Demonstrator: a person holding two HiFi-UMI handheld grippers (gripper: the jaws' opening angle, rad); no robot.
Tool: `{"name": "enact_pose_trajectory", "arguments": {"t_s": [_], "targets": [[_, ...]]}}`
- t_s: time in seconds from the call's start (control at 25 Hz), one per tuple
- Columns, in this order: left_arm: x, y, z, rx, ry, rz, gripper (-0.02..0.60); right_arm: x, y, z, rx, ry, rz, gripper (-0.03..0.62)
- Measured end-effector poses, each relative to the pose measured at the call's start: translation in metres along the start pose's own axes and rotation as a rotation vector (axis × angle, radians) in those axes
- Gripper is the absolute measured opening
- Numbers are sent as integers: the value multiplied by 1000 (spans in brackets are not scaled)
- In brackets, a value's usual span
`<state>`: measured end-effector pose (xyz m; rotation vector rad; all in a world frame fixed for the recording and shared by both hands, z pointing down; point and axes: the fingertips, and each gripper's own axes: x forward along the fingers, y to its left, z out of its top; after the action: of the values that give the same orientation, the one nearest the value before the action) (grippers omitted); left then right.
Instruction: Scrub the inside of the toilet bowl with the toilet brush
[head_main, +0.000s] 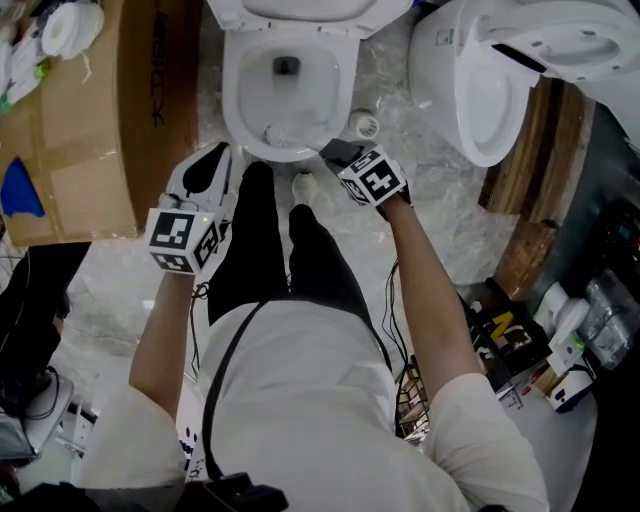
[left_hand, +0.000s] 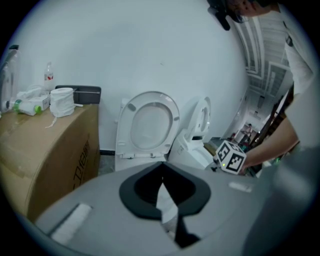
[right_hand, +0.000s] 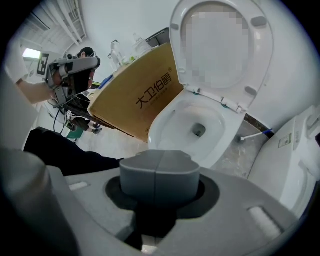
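I stand over a glossy white ceramic toilet bowl (head_main: 236, 100), its oval seat and lid (left_hand: 173, 118) tipped upright behind it and a dark round drain (right_hand: 199, 130) at the bottom. My left gripper (head_main: 223, 153) hangs near the bowl's front-left rim. Its black foam pads are pressed together at the tips with nothing between them. My right gripper (head_main: 330, 150) sits just off the front-right rim, its two smooth grey blocks clenched along a straight seam into one rounded lump, also empty. A small round white object (head_main: 365, 125) stands on the mottled grey floor (head_main: 450, 195) just right of the bowl; I cannot tell what it is. A brown cardboard box (head_main: 150, 120) with printed characters flanks the bowl's left side, with a white paper roll (left_hand: 61, 101) on top. A second white toilet (head_main: 470, 90) lies tilted at right, beside rough wooden planks (head_main: 520, 170).
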<state>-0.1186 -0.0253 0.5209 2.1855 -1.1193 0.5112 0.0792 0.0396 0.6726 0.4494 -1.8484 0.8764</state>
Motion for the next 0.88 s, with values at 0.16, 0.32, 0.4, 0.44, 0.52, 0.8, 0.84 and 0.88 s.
{"name": "enact_pose_trajectory", "arguments": {"t_s": [0.16,0.32,0.4,0.44,0.52,0.8,0.84,0.88], "targets": [[2,-3,0,8,6,-15,-11,-10,-11,-12,-4,35,-11,147],[3,-2,1,13,9,-21,-12,-20,-24,-12,6,19,-30,146],[2,0,1,14,10,-20,-12,-28,-30,-8,51,-23,-32,146],[2,2,1,13,11,-18,-12,-31,-34,-6,81,-45,-36,146],[1,6,0,12,15,-15,-12,-34,-46,-4,127,-74,-68,146],[3,13,-6,5,32,-8,-12,-19,-81,-3,201,-87,-211,146],[4,14,-6,4,34,-7,-12,-14,-84,-1,215,-94,-228,146],[4,15,-7,3,36,-6,-12,-10,-86,2,238,-105,-242,146]]}}
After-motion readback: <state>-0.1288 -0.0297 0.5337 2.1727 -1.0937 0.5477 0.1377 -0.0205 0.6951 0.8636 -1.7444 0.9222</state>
